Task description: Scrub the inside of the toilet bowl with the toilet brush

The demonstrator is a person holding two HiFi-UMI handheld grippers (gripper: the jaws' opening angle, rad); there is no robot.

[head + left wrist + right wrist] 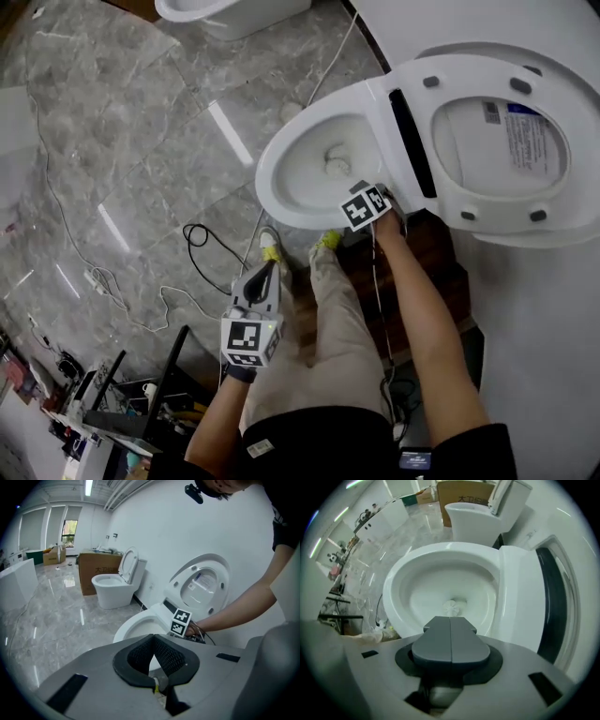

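Risk shows first in the head view. The right gripper (360,188) hangs just over the near rim of the toilet bowl (274,180) with its jaws pressed together, and no handle shows in them. I judge that scrubbing cannot begin without the toilet brush. A pale ribbed disc (336,165) at the bowl's bottom may be its head, but I cannot tell. Pushing bare jaws down would knock them on porcelain. The raised lid (502,141) stands to the right. A black cable (199,236) loops on the floor near the person's shoes (272,248), a likely snag for a step. The left gripper (266,274) hangs low by the leg, well apart from the bowl.

In the left gripper view, the pad tips of the left gripper (152,638) meet with nothing between them. Open floor lies to the left, toward a second toilet (112,585).

In the right gripper view, the right gripper (450,620) is closed flat on itself. The bowl (393,590) opens wide ahead with the disc (452,606) centred, and its rim curves close on both sides.
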